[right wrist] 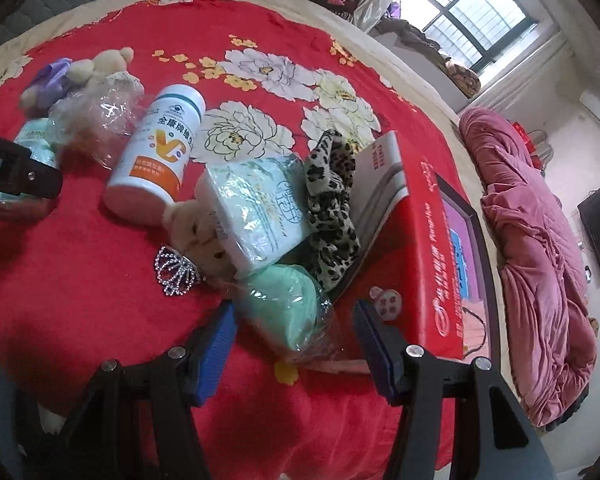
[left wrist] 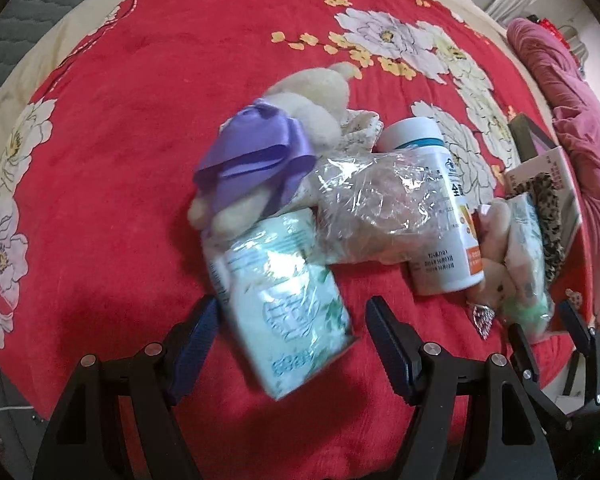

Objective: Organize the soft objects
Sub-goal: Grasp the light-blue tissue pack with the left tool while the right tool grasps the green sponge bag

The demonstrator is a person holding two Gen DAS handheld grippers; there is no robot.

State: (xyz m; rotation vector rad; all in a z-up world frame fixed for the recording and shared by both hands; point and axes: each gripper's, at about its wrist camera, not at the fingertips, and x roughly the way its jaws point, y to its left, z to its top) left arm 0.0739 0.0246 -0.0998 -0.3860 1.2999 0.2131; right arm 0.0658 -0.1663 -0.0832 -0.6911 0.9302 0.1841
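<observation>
My left gripper (left wrist: 292, 344) is open, its fingers either side of a tissue pack (left wrist: 288, 304) on the red bedspread. Behind it lie a cream plush with a purple bow (left wrist: 260, 148), a clear plastic bag (left wrist: 376, 208) and a white vitamin bottle (left wrist: 444, 208). My right gripper (right wrist: 296, 340) is open around a mint-green soft item in plastic wrap (right wrist: 284, 308). Beyond it are a second tissue pack (right wrist: 256, 212), a small plush bear (right wrist: 196, 232), a leopard-print cloth (right wrist: 332, 208) and a tiara (right wrist: 176, 272). The left gripper's body shows at the right wrist view's left edge.
A red flat box (right wrist: 440, 264) with a booklet (right wrist: 384, 188) lies right of the pile. A pink quilt (right wrist: 540, 240) is heaped at the bed's right edge. The floral red bedspread (left wrist: 120, 160) stretches left and back. Folded clothes lie by the window.
</observation>
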